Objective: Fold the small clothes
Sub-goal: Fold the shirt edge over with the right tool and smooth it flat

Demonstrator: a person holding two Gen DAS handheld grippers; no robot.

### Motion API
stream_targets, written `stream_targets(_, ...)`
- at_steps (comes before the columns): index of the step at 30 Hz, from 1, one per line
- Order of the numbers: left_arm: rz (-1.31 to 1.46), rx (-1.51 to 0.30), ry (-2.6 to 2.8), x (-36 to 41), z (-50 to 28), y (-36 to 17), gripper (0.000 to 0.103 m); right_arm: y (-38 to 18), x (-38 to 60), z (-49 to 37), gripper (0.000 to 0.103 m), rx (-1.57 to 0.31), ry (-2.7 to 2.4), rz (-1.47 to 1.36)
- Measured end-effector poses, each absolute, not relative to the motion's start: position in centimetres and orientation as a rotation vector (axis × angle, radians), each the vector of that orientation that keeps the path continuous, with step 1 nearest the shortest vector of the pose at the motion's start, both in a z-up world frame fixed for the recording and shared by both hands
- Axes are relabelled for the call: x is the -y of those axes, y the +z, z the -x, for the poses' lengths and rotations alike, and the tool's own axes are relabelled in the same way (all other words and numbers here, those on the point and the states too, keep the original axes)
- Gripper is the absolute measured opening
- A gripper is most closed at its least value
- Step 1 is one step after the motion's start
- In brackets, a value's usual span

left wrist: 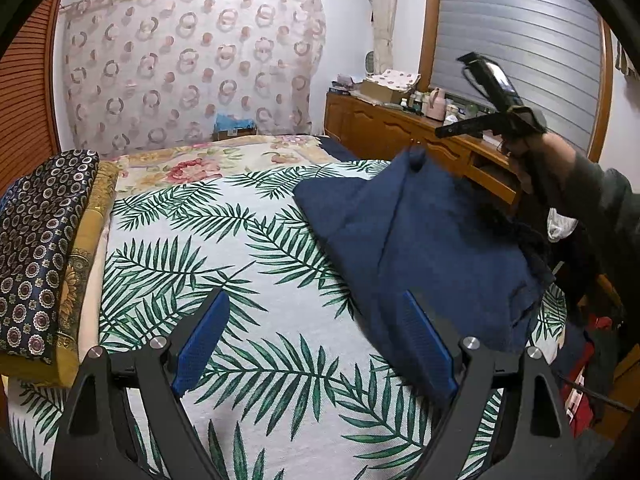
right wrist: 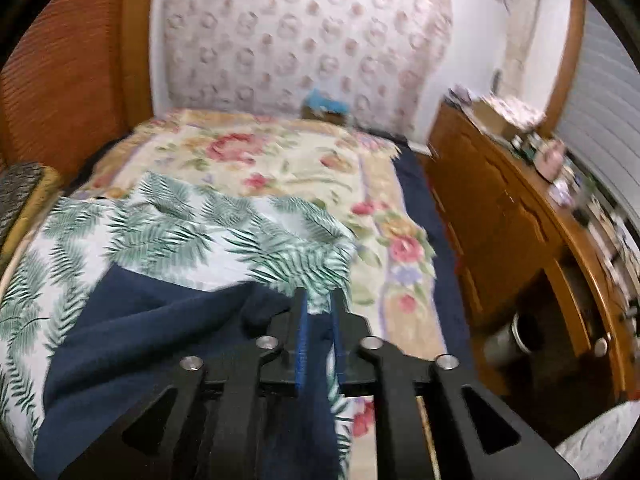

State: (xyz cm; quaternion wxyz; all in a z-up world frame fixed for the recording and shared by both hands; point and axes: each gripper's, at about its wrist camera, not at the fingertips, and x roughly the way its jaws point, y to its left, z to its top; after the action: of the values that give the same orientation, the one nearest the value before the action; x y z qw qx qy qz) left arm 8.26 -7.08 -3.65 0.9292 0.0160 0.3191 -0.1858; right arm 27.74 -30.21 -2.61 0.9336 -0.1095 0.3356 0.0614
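Observation:
A navy blue garment (left wrist: pixel 432 248) lies on the palm-leaf bed cover (left wrist: pixel 200 240), on its right side. One corner is pulled up into a peak. My right gripper (left wrist: pixel 416 158), held by a hand in a dark sleeve, pinches that peak from above. In the right wrist view the right gripper (right wrist: pixel 320 300) stands nearly closed, with the navy garment (right wrist: pixel 152 328) gripped between its blue pads and hanging down to the left. My left gripper (left wrist: pixel 314 300) hovers low over the bed, wide open with nothing between its fingers. Its right finger (left wrist: pixel 428 336) is over the garment's near edge.
A stack of folded patterned fabrics (left wrist: pixel 36 248) sits at the bed's left edge. A floral sheet (left wrist: pixel 192 168) covers the far end. A wooden dresser (left wrist: pixel 380 128) with small items runs along the right side. More dark clothes (left wrist: pixel 580 280) are heaped at the right edge.

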Motion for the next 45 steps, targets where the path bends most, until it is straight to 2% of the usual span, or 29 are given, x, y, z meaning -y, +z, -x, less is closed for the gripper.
stream_targets(6,-0.044,-0.663,-0.397,7.6,-8.0,-3.9,0.088,-2.5,29.5,-26.6,0.018,-0.718,0.179,0.203)
stream_targets(13,-0.059,-0.69,-0.416,8.7,-8.0,-4.5,0.088,-1.6,30.2,-17.3,0.018,-0.67,0.345,0.188)
stream_targets(21,-0.079,-0.705,-0.448,10.3,-7.2,-5.1,0.088,-5.0,32.7,-8.6,0.018,-0.72,0.361,0.124)
stream_targets(36,-0.113,-0.736,-0.462,11.8,-6.5,-6.1,0.088,-7.1,34.0,-8.4,0.018,-0.812,0.355,0.083)
stream_targets(37,-0.112,-0.736,-0.462,11.8,-6.5,-6.0,0.088,-7.0,34.1,-8.4,0.016,-0.807,0.362,0.084)
stream_targets(39,-0.112,-0.737,-0.462,11.8,-6.5,-6.0,0.088,-6.9,33.9,-8.2,0.007,-0.797,0.375,0.094)
stream_targets(45,-0.111,-0.734,-0.465,11.9,-6.4,-6.0,0.088,-5.2,34.9,-6.5,0.006,-0.715,0.386,0.089)
